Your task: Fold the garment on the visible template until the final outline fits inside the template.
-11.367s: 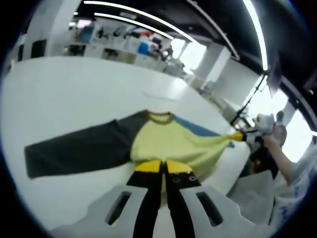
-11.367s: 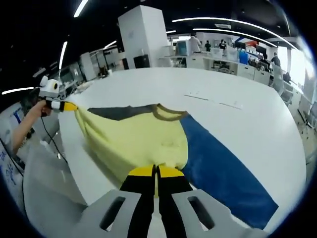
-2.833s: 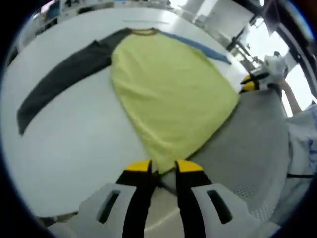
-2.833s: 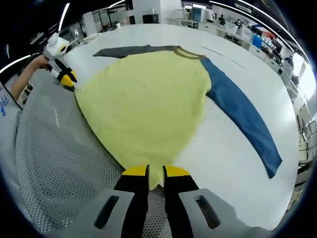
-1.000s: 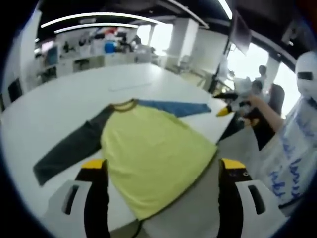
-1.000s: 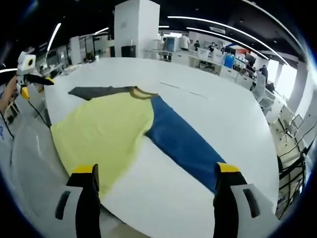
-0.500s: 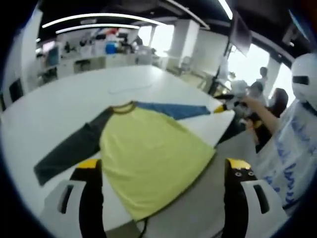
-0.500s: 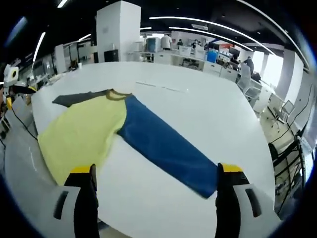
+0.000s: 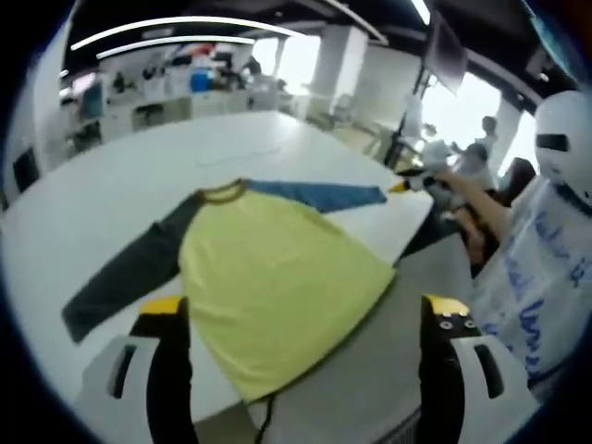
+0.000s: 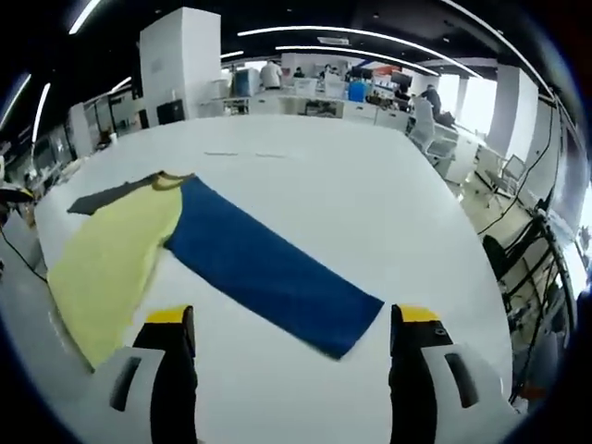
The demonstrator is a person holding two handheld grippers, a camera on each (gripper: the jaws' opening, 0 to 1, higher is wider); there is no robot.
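Both claws, left claw (image 9: pixel 305 314) and right claw (image 10: pixel 291 324), gape wide, holding nothing. I see the shirt (image 9: pixel 268 268) flat on a white bench (image 10: pixel 370 213) in an open office, hem overhanging the near edge. Its template I can't make out.

The garment (image 9: pixel 277 277) is lying flat on the counter (image 10: pixel 370 213), hem hanging over the near edge, sleeves spreading to either side. The right gripper (image 9: pixel 400 186) is hovering beside one sleeve's end (image 9: pixel 370 195).
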